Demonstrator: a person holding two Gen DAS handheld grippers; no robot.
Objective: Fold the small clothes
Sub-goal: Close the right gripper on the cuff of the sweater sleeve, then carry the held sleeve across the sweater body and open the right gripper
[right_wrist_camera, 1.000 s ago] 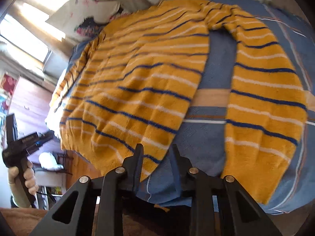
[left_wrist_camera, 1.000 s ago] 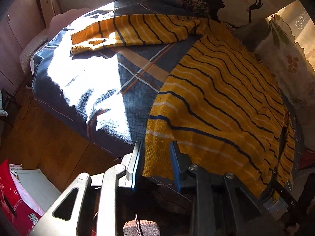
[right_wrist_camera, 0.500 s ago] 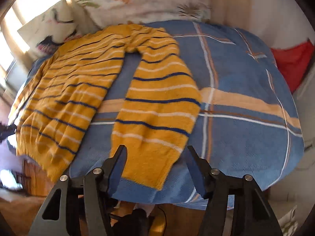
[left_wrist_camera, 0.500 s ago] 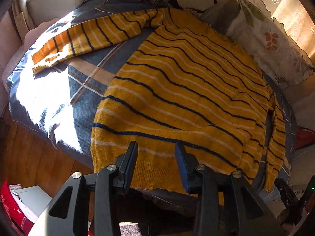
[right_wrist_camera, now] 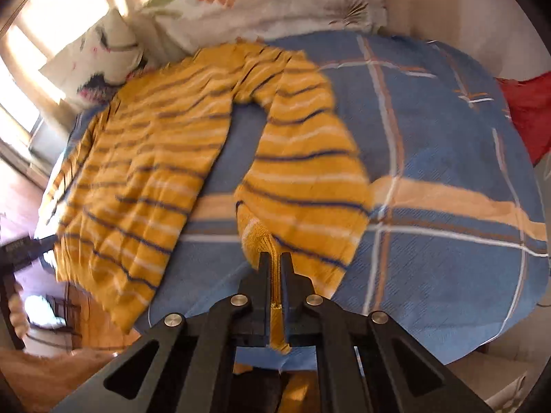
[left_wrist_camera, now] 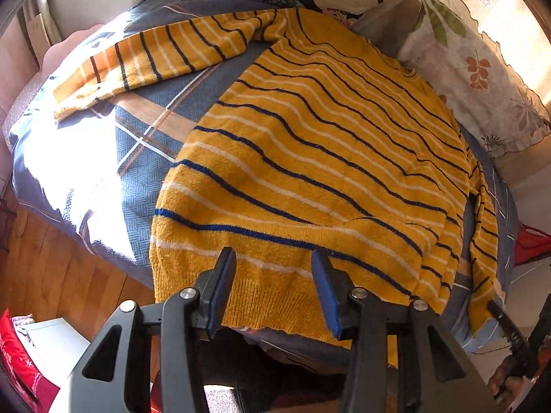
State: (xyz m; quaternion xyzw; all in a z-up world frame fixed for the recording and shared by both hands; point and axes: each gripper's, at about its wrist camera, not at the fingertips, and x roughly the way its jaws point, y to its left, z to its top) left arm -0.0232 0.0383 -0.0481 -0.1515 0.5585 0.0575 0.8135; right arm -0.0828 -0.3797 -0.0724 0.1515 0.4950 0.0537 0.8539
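Note:
A yellow sweater [left_wrist_camera: 310, 158] with navy and white stripes lies spread flat on a blue plaid bedspread [left_wrist_camera: 137, 137]. Its one sleeve [left_wrist_camera: 155, 58] stretches out to the far left. My left gripper [left_wrist_camera: 272, 258] is open and empty, hovering over the ribbed hem. In the right wrist view the sweater's body [right_wrist_camera: 144, 172] lies at the left and the other sleeve [right_wrist_camera: 303, 172] curves down toward me. My right gripper [right_wrist_camera: 274, 258] is shut on that sleeve's cuff, which is bunched between the jaws.
Floral pillows [left_wrist_camera: 465, 69] sit at the head of the bed, also shown in the right wrist view [right_wrist_camera: 261, 0]. Red cloth [right_wrist_camera: 527, 110] lies at the bed's right edge. Wooden floor [left_wrist_camera: 51, 275] and a white box [left_wrist_camera: 51, 340] are left of the bed.
My right gripper has swung from the sweater's hem over to the sleeve, closed and taken hold of the cuff. My left gripper has moved along the hem toward its middle and opened wider.

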